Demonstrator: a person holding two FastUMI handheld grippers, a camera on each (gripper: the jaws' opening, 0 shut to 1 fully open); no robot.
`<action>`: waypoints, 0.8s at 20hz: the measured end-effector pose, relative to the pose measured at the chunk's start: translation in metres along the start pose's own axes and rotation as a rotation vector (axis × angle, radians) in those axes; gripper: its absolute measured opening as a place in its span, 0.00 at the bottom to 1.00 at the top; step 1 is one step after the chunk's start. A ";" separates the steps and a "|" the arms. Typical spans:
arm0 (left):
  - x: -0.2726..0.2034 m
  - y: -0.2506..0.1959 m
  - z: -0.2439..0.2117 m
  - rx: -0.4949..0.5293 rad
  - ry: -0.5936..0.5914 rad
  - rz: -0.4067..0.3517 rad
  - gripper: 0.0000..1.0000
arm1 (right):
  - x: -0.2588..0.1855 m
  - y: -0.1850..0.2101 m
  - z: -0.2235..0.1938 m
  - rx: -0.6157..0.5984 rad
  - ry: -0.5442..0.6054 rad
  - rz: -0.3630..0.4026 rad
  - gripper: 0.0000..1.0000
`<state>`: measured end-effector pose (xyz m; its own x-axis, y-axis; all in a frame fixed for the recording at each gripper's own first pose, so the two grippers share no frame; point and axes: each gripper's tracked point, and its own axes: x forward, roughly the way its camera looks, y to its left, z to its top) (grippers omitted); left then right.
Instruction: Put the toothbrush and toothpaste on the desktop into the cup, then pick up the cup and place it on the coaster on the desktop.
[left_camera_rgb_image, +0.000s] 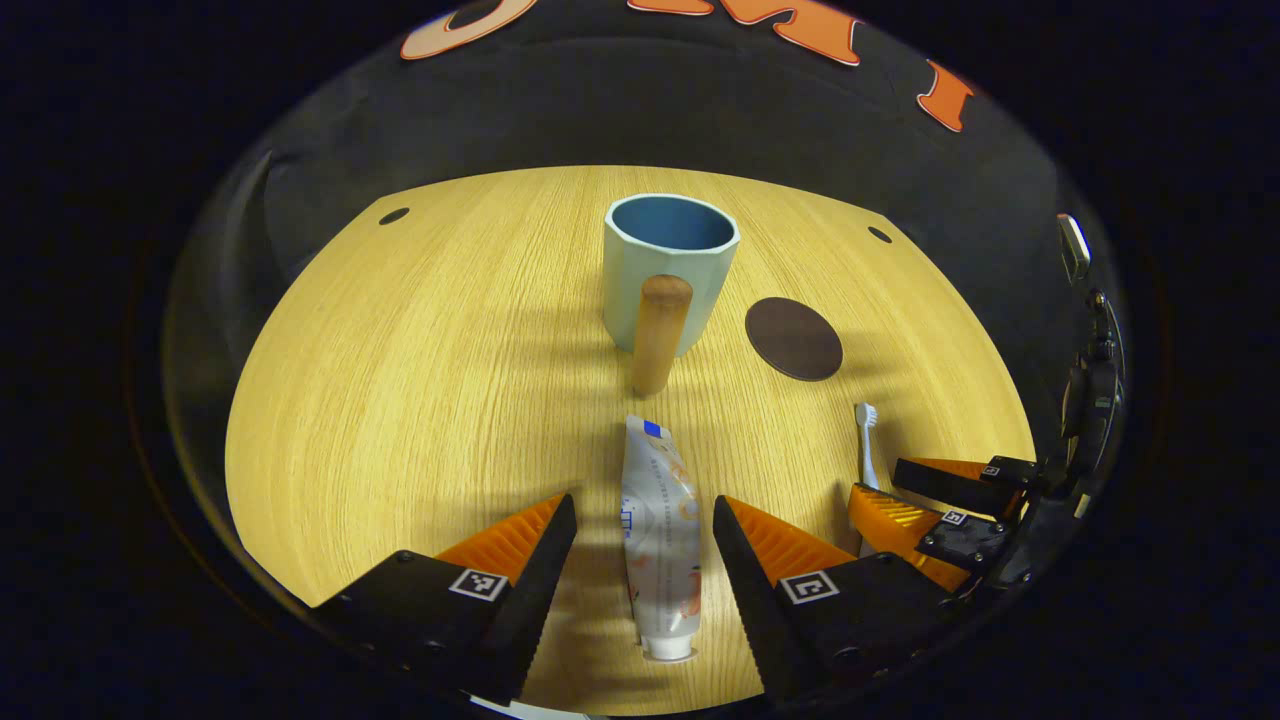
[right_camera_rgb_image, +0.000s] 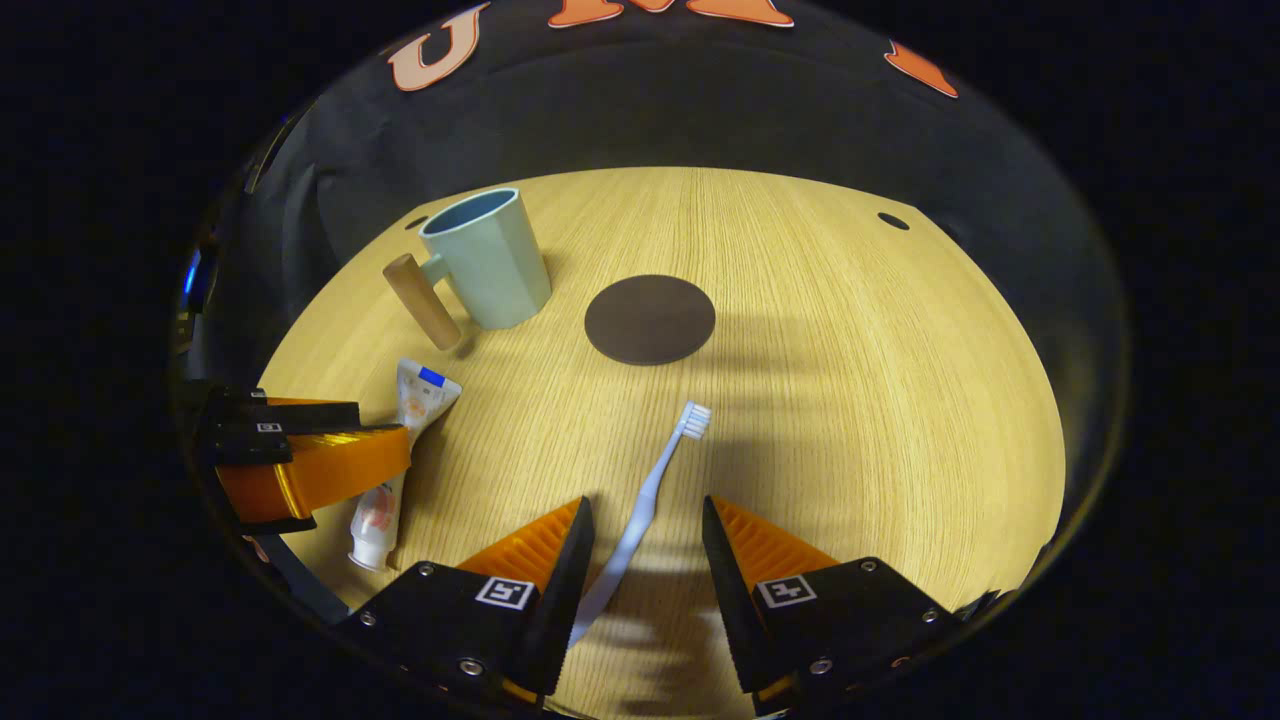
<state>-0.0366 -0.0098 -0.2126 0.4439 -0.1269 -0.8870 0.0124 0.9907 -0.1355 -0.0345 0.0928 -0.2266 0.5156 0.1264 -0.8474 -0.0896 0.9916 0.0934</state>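
Note:
A pale blue cup (left_camera_rgb_image: 668, 262) with a wooden handle (left_camera_rgb_image: 660, 335) stands upright at the back of the table; the right gripper view shows the cup (right_camera_rgb_image: 490, 262) at the left. A white toothpaste tube (left_camera_rgb_image: 658, 535) lies flat between the spread fingers of my left gripper (left_camera_rgb_image: 645, 518), which is open around it. A light blue toothbrush (right_camera_rgb_image: 640, 505) lies between the fingers of my right gripper (right_camera_rgb_image: 640, 520), also open. The dark round coaster (right_camera_rgb_image: 650, 320) lies beside the cup. The tube (right_camera_rgb_image: 400, 455) and the left gripper (right_camera_rgb_image: 310, 462) appear at the left of the right gripper view.
The round wooden table (left_camera_rgb_image: 400, 400) has small dark holes near its back corners (left_camera_rgb_image: 394, 216) (left_camera_rgb_image: 879, 234). Black cloth walls stand behind it. The right gripper (left_camera_rgb_image: 940, 500) shows at the right edge of the left gripper view, next to the toothbrush (left_camera_rgb_image: 868, 445).

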 end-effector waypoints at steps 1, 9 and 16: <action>0.000 -0.003 -0.004 -0.005 0.016 -0.011 0.83 | -0.003 0.003 -0.003 0.000 0.017 0.008 0.64; 0.020 -0.011 -0.009 -0.114 0.119 -0.017 0.53 | 0.004 0.004 0.009 0.012 -0.018 0.015 0.13; 0.018 -0.022 -0.001 -0.121 0.065 -0.085 0.43 | 0.004 0.014 0.015 0.051 -0.037 0.118 0.03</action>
<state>-0.0302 -0.0336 -0.2261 0.3870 -0.2166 -0.8963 -0.0628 0.9636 -0.2599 -0.0213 0.1072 -0.2208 0.5356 0.2423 -0.8090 -0.1089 0.9698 0.2184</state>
